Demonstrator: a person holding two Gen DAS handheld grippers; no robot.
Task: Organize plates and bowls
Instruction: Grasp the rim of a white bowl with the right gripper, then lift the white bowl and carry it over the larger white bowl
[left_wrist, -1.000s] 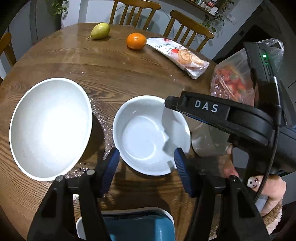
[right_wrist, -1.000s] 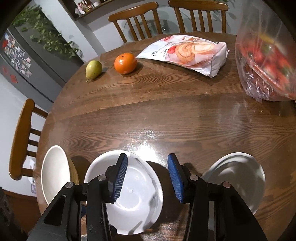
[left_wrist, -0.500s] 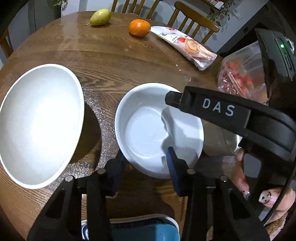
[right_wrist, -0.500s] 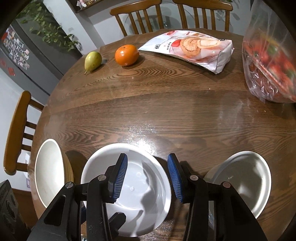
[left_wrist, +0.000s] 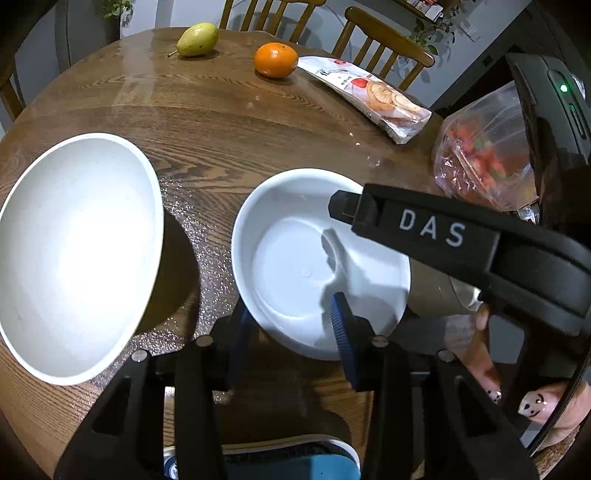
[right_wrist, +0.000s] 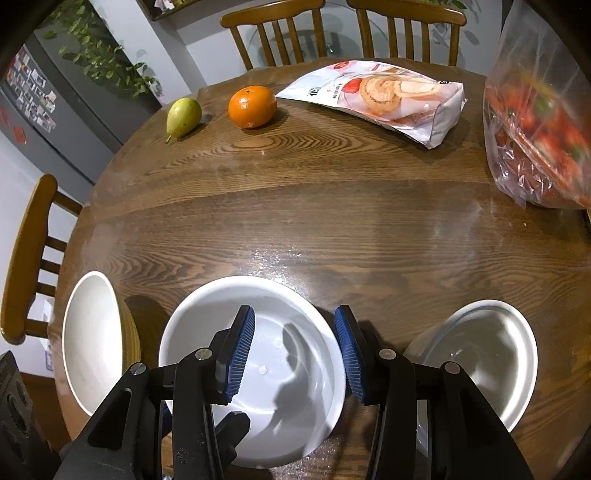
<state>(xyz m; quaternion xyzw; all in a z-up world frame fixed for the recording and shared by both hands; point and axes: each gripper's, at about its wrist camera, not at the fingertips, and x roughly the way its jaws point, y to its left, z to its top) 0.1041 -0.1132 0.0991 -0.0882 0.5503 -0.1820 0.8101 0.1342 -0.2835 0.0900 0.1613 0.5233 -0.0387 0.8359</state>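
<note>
The left tongs (left_wrist: 291, 325) straddle the near rim of the shallow white ceramic bowl (left_wrist: 295, 266), one blue-padded finger inside the bowl and the other outside and below the rim; the jaws look drawn in on the rim, but whether the pads truly press it cannot be told. This bowl sits near the front edge of the round brown wooden counter (left_wrist: 221, 122), between the large white bowl with the tan outside (left_wrist: 74, 251) on its left and the clear glass bowl with a white rim (right_wrist: 480, 354) on its right, each just beside it. The right tongs (right_wrist: 295, 347) hang over the same shallow bowl with their jaws spread apart, gripping nothing. At the far side of the counter lie a green pear (right_wrist: 183, 115) and an orange mandarin (right_wrist: 252, 106) near each other, then a white snack packet printed with swirl cakes (right_wrist: 384, 99), and at the right edge a clear plastic bag of red fruit (right_wrist: 535, 147).
</note>
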